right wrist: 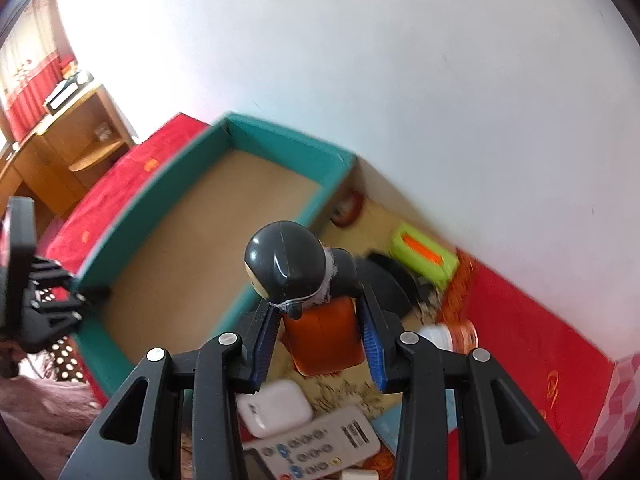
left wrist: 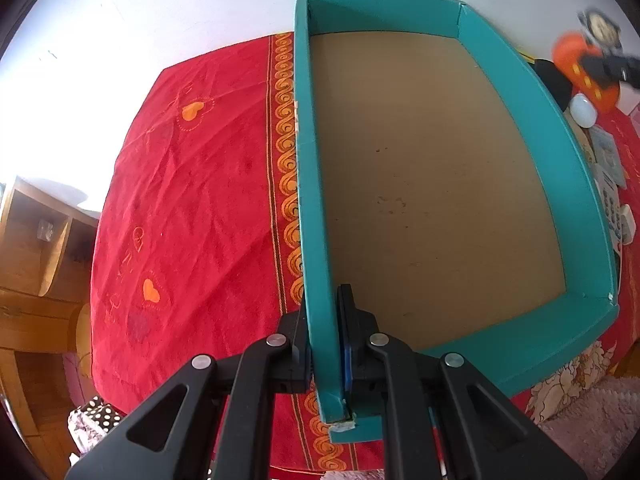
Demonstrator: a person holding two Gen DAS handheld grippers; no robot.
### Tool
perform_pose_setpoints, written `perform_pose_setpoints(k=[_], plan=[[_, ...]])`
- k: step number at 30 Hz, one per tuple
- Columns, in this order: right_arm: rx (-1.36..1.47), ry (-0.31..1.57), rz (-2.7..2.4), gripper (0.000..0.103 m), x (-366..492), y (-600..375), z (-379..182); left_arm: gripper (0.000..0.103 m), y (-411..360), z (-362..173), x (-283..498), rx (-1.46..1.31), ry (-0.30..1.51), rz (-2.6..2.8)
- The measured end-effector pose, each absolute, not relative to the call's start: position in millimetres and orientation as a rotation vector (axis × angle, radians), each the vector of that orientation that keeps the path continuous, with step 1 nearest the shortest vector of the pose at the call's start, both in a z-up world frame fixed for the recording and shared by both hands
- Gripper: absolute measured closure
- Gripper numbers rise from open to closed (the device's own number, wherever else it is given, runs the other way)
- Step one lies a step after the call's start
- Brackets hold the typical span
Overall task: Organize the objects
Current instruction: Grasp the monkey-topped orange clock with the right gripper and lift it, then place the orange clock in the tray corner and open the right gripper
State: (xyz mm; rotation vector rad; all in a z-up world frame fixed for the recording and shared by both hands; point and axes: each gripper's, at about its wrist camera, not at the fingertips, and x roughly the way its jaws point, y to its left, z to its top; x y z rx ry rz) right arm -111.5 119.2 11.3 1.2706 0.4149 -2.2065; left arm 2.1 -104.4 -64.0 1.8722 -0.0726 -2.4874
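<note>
A shallow teal box with a bare brown cardboard floor lies on the red cloth. My left gripper is shut on the box's near left wall, one finger outside and one inside. In the right wrist view this same gripper appears at the teal box, on its left corner. My right gripper is shut on a toy figure with a dark round head and an orange body, held above the clutter beside the box. The left wrist view shows the toy figure, blurred, past the box's far right corner.
Beneath the right gripper lie a white earbud case and a white remote. A lime-green item, a black round object and a small jar sit near the white wall. A wooden shelf unit stands left of the red cloth.
</note>
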Motion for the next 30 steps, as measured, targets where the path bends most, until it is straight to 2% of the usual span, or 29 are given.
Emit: perform_pose_setpoints(k=[8,22,30], plan=[[1.233,0.488,-2.081,0.064,-139.5,51.2,26.2,0.094,-109.8,-63.6,-1.4,1.889,-0.099,-2.524],[1.232,0.747,-1.862,0.064,-191.9,-60.8,-41.0,0.094,-104.7,-62.0,5.4,1.886,-0.066,-2.53],[1.231,0.78,-1.824,0.064,-207.6,-81.8,-57.0,0.094,-107.6,-62.5,6.2,1.882,-0.029,-2.542]])
